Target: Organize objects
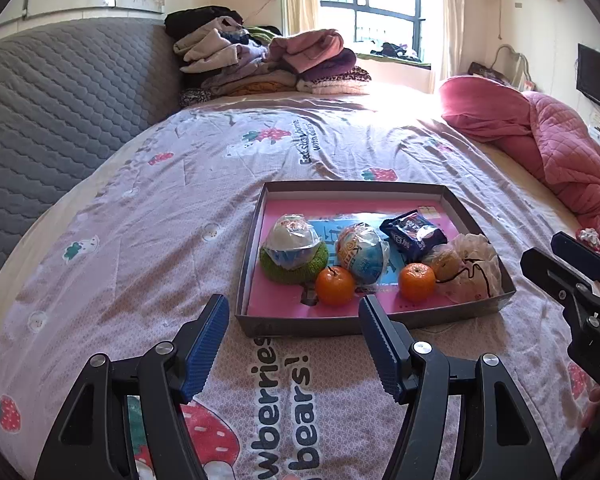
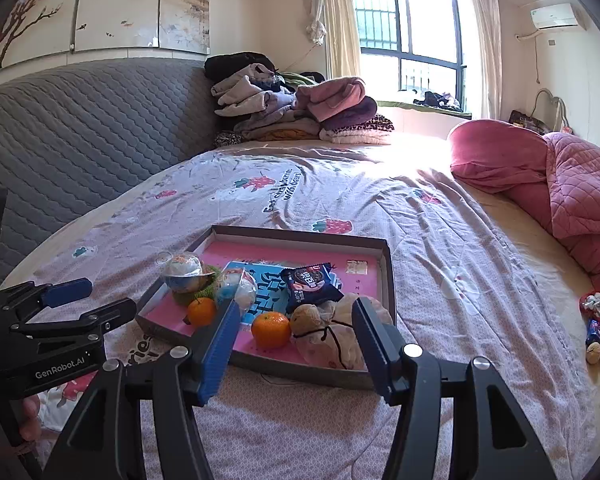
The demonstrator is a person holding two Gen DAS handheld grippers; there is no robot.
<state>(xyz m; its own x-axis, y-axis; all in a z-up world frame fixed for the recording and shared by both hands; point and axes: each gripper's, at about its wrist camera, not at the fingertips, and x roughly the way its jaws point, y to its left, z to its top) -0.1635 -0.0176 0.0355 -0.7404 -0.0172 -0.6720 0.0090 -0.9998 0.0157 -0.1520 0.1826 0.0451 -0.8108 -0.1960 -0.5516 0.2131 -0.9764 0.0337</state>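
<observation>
A shallow grey box (image 1: 300,324) (image 2: 388,276) with a pink floor lies on the bed. In it sit two tangerines (image 1: 335,285) (image 1: 417,281) (image 2: 271,329), two wrapped round snacks (image 1: 292,238) (image 1: 362,254), a dark blue snack packet (image 1: 414,234) (image 2: 310,286) and a white drawstring pouch (image 1: 474,270) (image 2: 332,336) with a bun beside it. My left gripper (image 1: 294,344) is open and empty, just short of the box's near wall. My right gripper (image 2: 294,346) is open too, nothing between its fingers, hovering near the box's front wall by the pouch.
A pile of folded clothes (image 1: 268,64) rests at the grey quilted headboard (image 1: 60,112). A pink quilt (image 1: 540,136) lies bunched on the right. A few small wrapped items (image 2: 598,328) lie on the bed's right edge. A window is behind.
</observation>
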